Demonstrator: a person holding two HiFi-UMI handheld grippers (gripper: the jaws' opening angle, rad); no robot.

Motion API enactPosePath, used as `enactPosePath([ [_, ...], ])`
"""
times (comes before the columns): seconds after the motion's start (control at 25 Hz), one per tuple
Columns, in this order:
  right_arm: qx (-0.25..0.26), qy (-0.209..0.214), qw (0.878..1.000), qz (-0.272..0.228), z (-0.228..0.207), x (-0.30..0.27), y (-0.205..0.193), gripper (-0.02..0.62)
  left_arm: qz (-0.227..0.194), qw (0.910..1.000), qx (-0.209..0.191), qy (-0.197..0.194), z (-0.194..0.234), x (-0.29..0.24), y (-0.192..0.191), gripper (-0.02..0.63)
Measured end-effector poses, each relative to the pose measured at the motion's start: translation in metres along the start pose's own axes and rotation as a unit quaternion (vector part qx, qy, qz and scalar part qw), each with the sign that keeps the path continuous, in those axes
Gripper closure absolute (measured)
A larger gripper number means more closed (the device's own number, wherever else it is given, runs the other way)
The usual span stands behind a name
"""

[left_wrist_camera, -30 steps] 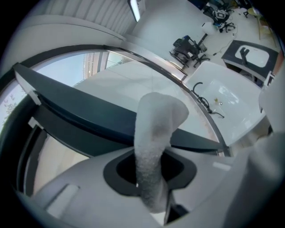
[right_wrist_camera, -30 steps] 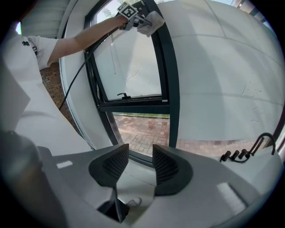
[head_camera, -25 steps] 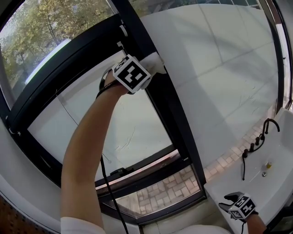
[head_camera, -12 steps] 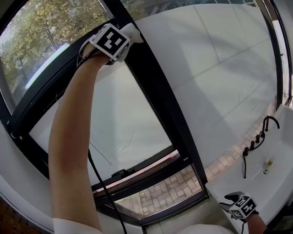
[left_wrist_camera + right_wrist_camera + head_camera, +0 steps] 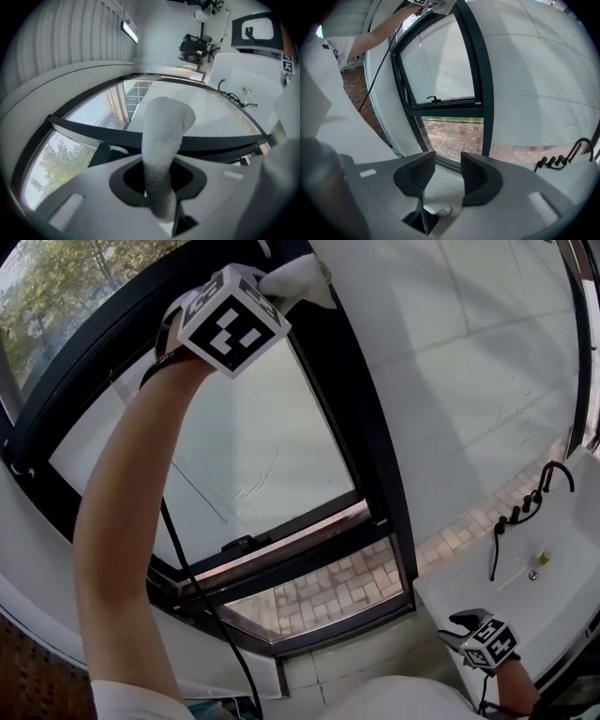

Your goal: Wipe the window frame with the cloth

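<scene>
We are wiping the window frame (image 5: 361,456) high up.
Left gripper (image 5: 159,187) is clenching the cloth (image 5: 164,136) to reach it; right gripper (image 5: 443,176) is idling, jaws released.

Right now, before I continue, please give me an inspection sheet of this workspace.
Surface: black window frame, upright bar beside a white tiled wall.
Job's things: white cloth, at the frame's top end.
Clutter: nothing seen.
Grippers: left gripper shut on the cloth, raised; right gripper open, empty, held low.
Cables: black cable hanging beside the left arm.
Surroundings: trees outside, brick paving below, black tap on a white basin.
</scene>
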State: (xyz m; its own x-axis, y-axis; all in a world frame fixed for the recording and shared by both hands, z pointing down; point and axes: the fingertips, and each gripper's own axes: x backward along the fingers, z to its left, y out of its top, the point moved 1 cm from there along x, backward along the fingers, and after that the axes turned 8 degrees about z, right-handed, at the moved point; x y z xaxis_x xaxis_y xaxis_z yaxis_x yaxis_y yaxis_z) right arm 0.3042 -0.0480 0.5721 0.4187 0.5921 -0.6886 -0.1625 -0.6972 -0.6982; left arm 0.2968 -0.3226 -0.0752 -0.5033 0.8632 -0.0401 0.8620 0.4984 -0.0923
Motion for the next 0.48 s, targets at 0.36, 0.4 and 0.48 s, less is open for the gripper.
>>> enactPosePath([
  [0.36, 0.086, 0.044, 0.995, 0.03, 0.036, -0.047, 0.051, 0.428, 0.026, 0.9996, 0.006, 0.001, -0.162, 0.071, -0.147, 0.5],
  [0.4, 0.093, 0.048, 0.994, 0.031, 0.041, -0.054, 0.059, 0.428, 0.039, 0.9992, 0.008, -0.005, -0.183, 0.077, -0.17, 0.5],
  [0.48, 0.104, 0.058, 0.992, 0.031, 0.054, -0.069, 0.075, 0.428, 0.061, 0.998, 0.009, -0.01, -0.219, 0.089, -0.216, 0.5],
])
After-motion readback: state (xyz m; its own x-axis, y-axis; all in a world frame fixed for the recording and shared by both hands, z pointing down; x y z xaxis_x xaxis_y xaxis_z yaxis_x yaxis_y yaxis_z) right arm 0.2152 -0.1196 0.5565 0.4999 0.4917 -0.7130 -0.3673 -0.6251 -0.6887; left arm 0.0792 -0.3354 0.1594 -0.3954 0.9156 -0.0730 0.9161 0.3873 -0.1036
